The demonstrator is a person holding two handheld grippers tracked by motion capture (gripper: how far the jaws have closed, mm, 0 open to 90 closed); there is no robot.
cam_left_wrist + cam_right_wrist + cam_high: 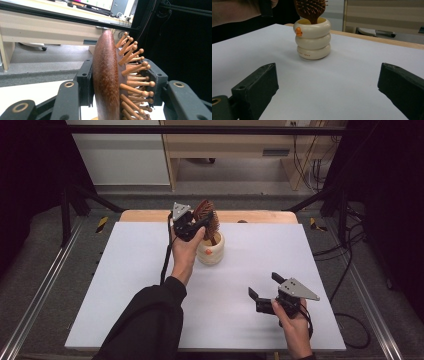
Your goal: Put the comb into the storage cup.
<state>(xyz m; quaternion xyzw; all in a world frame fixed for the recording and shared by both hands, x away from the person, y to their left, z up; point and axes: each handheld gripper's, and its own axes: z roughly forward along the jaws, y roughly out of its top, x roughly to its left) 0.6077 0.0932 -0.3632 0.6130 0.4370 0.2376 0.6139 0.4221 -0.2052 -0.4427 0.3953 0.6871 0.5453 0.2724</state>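
A brown wooden hairbrush (208, 217) with peg bristles stands with its handle down in a cream ringed cup (210, 250) near the table's back middle. My left gripper (198, 222) is shut on the brush head; in the left gripper view both pads clamp the hairbrush (107, 80) from back and bristle side. My right gripper (262, 284) rests open low over the front right of the table, nothing between its fingers. In the right gripper view the cup (313, 38) with a small orange mark stands ahead, the hairbrush (310, 10) rising out of it.
A white sheet (150, 270) covers the table, with a wooden edge (260, 216) at the back. Metal rails run along both sides. Cables trail on the floor at the right. A wooden desk stands beyond the table.
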